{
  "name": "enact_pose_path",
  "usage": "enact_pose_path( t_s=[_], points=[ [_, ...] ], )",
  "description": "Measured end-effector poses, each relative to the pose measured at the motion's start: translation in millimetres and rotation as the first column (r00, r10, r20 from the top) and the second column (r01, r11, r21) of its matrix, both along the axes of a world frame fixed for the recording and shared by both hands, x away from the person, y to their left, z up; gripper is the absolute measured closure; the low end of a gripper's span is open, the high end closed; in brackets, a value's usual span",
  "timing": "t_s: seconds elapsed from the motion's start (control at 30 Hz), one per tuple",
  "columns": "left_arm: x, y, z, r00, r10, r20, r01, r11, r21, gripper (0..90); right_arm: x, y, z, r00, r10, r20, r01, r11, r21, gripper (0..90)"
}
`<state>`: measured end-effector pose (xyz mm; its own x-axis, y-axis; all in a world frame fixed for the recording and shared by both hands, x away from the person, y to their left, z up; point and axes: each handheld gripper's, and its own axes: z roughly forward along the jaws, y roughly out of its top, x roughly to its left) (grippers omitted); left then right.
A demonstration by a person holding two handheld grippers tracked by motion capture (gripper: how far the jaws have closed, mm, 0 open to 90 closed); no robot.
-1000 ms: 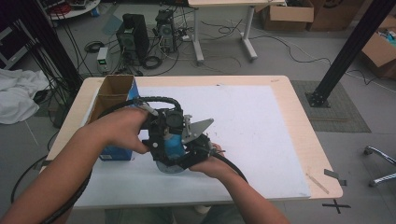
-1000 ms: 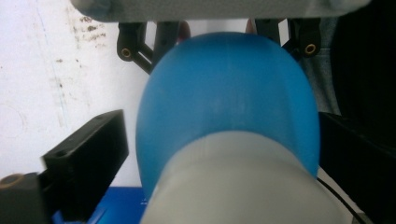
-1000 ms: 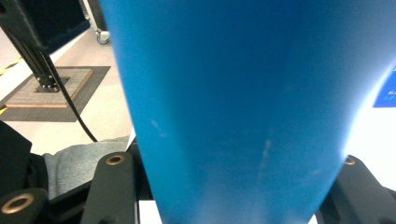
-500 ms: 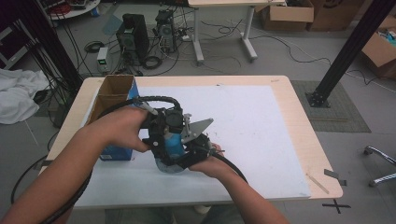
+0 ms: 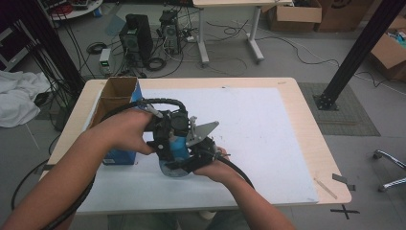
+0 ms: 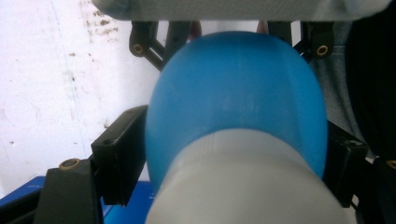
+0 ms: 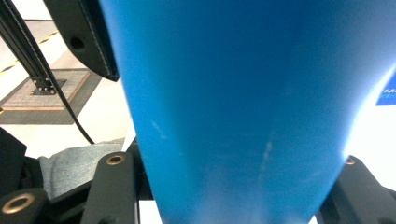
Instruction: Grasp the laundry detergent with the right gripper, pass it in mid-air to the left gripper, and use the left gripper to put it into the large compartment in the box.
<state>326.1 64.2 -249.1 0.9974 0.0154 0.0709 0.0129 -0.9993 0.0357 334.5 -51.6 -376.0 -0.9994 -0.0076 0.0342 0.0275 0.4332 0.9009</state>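
A blue bottle [image 5: 174, 147] with a pale cap end [image 6: 243, 186] is held above the white mat [image 5: 273, 129] between both hands. My left gripper [image 6: 233, 140] comes at it from the left in the high view [image 5: 165, 136]. Its jaws have just been closing, and the pads [image 6: 123, 154] now press the bottle's rounded shoulder on both sides. My right gripper [image 7: 233, 186] is shut on the bottle's blue body [image 7: 243, 93] and sits under the right hand in the high view [image 5: 194, 160]. The hands and gripper bodies hide most of the bottle from above.
An open cardboard box [image 5: 115, 93] with a blue side [image 5: 119, 155] stands at the mat's left edge, close to the left hand. A strip of tape [image 5: 342, 179] lies at the table's front right corner. Computers and cables stand on the floor behind the table.
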Motion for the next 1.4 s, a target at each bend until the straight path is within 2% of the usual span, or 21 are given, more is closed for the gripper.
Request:
enact_pose_path(
  t_s=[0.1, 0.13, 0.3, 0.43, 0.47, 0.57, 0.6, 0.63, 0.67, 0.87, 0.9, 1.0, 1.07, 1.17, 1.2, 1.27, 1.4],
  points=[
    [0.8, 0.4, 0.3, 1.0, 0.008, 0.0, -0.008, 0.9999, 0.01, 26.6, -0.5, 0.0, -0.3, 0.9999, -0.002, -0.016, 0.002, 1.0, 0.0, 44.6],
    [1.0, 0.6, -0.1, 1.0, 0.008, -0.004, -0.008, 0.9999, 0.009, 27.7, 0.4, -0.1, -0.6, 1.0, -0.002, -0.005, 0.002, 1.0, -0.002, 44.6],
    [1.3, 0.2, -1.8, 0.9999, 0.008, -0.011, -0.008, 0.9999, 0.011, 30.1, 0.6, -0.2, -0.5, 0.9998, -0.005, -0.02, 0.005, 1.0, 0.005, 44.6],
    [1.7, -0.4, -2.2, 0.9999, 0.006, -0.011, -0.006, 0.9999, 0.016, 30.9, 1.7, 0.0, -0.8, 0.9999, -0.004, -0.011, 0.004, 1.0, 0.004, 44.6],
    [1.7, -0.5, -2.1, 0.9999, 0.006, -0.015, -0.006, 0.9998, 0.017, 31.4, 1.0, 0.2, -0.8, 0.9997, -0.004, -0.024, 0.004, 1.0, 0.008, 44.6],
    [1.6, -0.8, -2.3, 0.9998, 0.005, -0.021, -0.005, 0.9999, 0.016, 33.7, 1.3, 0.3, -1.1, 0.9997, -0.004, -0.024, 0.004, 1.0, 0.008, 44.6],
    [1.7, -0.8, -2.5, 0.9998, 0.005, -0.019, -0.005, 0.9998, 0.017, 33.8, 2.2, 0.2, -1.4, 0.9999, -0.003, -0.01, 0.003, 1.0, 0.004, 44.6],
    [1.7, -0.8, -2.6, 0.9998, 0.005, -0.017, -0.005, 0.9998, 0.018, 34.1, 1.3, 0.4, -1.3, 0.9997, -0.005, -0.025, 0.005, 1.0, 0.008, 44.6],
    [1.8, -0.8, -2.7, 0.9998, 0.006, -0.017, -0.005, 0.9998, 0.018, 34.2, 2.1, 0.3, -1.6, 0.9999, -0.005, -0.012, 0.005, 1.0, 0.004, 44.6],
    [2.7, -0.3, -4.1, 0.9997, 0.009, -0.021, -0.008, 0.9996, 0.026, 36.3, 2.1, 1.2, -2.4, 0.9999, -0.004, -0.014, 0.004, 1.0, 0.003, 44.6],
    [2.9, 0.0, -4.8, 0.9997, 0.009, -0.021, -0.008, 0.9996, 0.027, 36.5, 1.0, 1.8, -2.4, 0.9996, -0.004, -0.028, 0.004, 1.0, 0.004, 44.6],
    [2.6, 0.1, -5.4, 0.9997, 0.01, -0.024, -0.009, 0.9995, 0.032, 37.0, 1.6, 2.3, -3.6, 0.9999, -0.004, -0.015, 0.004, 1.0, -0.003, 44.7],
    [2.2, 0.0, -5.2, 0.9995, 0.009, -0.03, -0.008, 0.9995, 0.03, 37.7, 0.3, 2.7, -3.5, 0.9997, -0.004, -0.023, 0.004, 1.0, -0.001, 44.6],
    [0.8, -0.8, -3.8, 0.9993, 0.021, -0.03, -0.02, 0.9992, 0.035, 38.4, -0.3, 3.1, -2.9, 1.0, -0.005, 0.0, 0.005, 1.0, -0.005, 44.6],
    [0.3, -1.3, -2.8, 0.9994, 0.022, -0.028, -0.021, 0.9991, 0.038, 38.5, -1.3, 2.9, -2.4, 0.9999, -0.002, -0.012, 0.002, 1.0, 0.001, 44.6],
    [-0.1, -1.8, -1.8, 0.9994, 0.019, -0.028, -0.018, 0.9992, 0.036, 38.6, -0.8, 2.3, -1.8, 1.0, 0.002, 0.004, -0.002, 1.0, 0.005, 44.5],
    [-0.8, -3.0, 0.5, 0.9996, 0.016, -0.023, -0.015, 0.9988, 0.048, 38.8, -2.0, 2.0, -0.5, 1.0, -0.004, -0.001, 0.004, 1.0, 0.015, 44.0]
  ],
)
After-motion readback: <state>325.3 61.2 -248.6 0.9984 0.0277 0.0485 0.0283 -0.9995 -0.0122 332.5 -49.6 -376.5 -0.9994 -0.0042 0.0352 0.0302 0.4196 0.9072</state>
